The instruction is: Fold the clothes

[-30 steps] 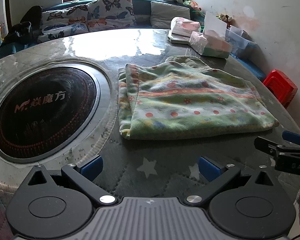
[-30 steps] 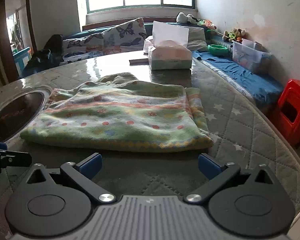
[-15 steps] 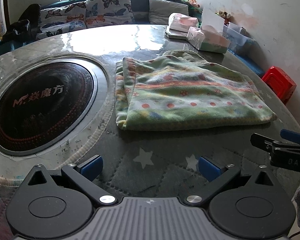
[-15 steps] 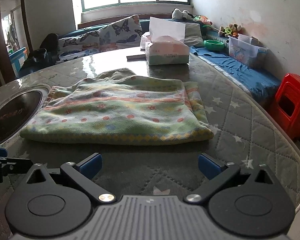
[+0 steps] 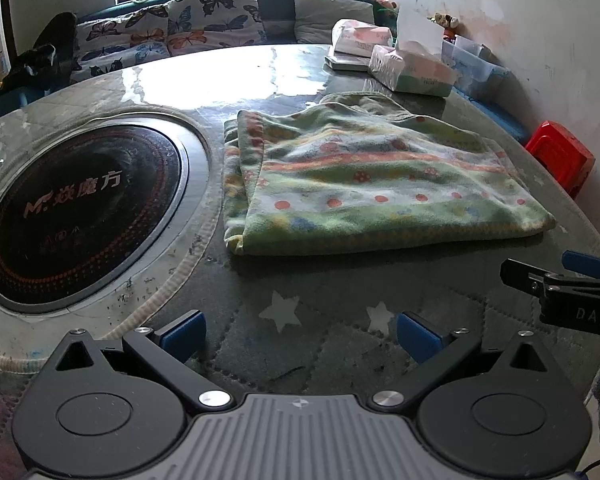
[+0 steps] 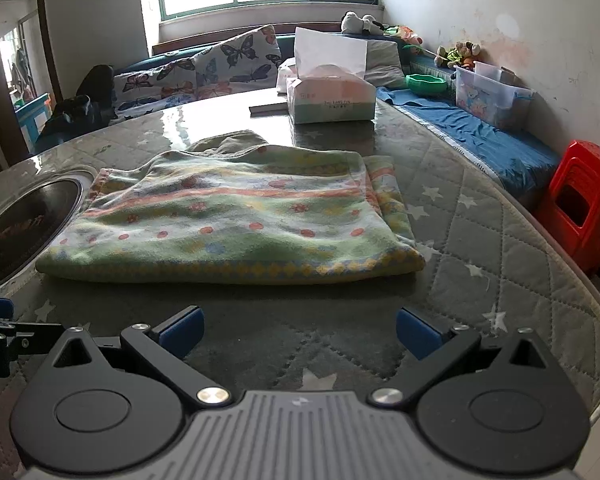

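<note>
Quilted star-print tabletop (image 5: pixel 324 344) from the left wrist, folded green fleece blanket (image 5: pixel 364 184) beside round induction cooktop (image 5: pixel 76 208), left gripper (image 5: pixel 300 334) wide, empty; from the right wrist, blanket before tissue box (image 6: pixel 330 98), right gripper (image 6: pixel 299 330) wide, empty.

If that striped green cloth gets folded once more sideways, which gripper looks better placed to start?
Probably the right gripper: the folded green striped fleece cloth lies squarely ahead of it. The left gripper faces mostly bare quilted table. Both are open and empty.
</note>
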Action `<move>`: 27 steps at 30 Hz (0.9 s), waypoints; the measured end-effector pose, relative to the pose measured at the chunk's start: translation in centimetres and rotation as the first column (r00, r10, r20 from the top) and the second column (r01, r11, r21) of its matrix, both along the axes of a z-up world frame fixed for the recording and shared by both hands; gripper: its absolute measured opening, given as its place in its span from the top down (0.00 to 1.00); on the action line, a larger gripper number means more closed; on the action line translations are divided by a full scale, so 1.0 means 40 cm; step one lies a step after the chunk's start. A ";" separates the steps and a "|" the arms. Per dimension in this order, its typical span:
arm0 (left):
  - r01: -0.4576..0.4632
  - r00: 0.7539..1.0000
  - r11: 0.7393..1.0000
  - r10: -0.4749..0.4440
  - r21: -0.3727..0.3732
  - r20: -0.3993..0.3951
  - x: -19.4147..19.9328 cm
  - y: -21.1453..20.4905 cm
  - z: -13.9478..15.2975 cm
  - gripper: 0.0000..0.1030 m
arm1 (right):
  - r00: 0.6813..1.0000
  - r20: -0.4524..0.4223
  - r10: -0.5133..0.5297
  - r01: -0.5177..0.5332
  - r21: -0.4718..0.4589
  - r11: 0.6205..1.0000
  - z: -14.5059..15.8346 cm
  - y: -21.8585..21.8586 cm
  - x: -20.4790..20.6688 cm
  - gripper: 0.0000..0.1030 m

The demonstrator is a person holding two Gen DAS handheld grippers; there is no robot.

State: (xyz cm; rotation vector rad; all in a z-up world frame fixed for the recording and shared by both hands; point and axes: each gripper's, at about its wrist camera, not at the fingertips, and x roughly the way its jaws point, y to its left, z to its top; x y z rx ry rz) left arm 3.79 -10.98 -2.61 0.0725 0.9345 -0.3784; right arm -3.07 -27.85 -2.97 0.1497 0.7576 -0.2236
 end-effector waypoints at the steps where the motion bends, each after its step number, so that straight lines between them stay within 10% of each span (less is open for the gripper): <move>1: 0.001 1.000 1.000 -0.001 0.001 0.000 0.000 -0.001 0.000 0.00 | 1.000 -0.001 0.000 0.000 0.001 1.000 0.000 0.000 0.000 0.00; 27: 0.011 1.000 1.000 -0.011 0.012 -0.005 0.004 -0.015 -0.002 0.00 | 1.000 -0.011 0.009 -0.009 0.008 1.000 -0.005 -0.004 0.011 0.00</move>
